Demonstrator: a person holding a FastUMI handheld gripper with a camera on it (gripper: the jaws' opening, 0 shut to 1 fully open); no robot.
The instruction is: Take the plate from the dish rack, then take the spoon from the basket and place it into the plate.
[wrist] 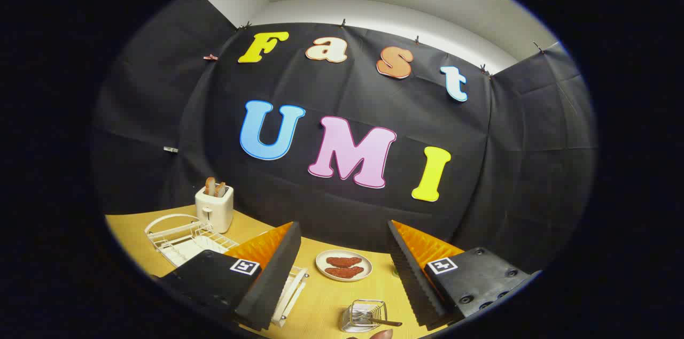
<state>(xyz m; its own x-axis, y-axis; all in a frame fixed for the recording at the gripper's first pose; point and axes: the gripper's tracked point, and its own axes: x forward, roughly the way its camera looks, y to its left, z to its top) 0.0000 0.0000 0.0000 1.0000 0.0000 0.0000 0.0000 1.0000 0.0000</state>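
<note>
The gripper [342,269] is held above the yellow wooden table [326,304], its fingers spread wide and grasping nothing. Between them, beyond the tips, rests a small round cream plate [343,265] carrying two reddish-brown food pieces; whether this is the task's plate cannot be confirmed. The white wire dish rack [184,240] sits to the left, partly masked by the left finger, and no plate can be made out in its exposed part. A small wire basket [364,315] stands just ahead of the fingers with the metal spoon [386,321] in it, handle protruding to the right, likely for easy pick-up. A cream toaster [214,208] holding two slices stands behind the rack. A rounded object below the basket is cut off and unidentifiable.
</note>
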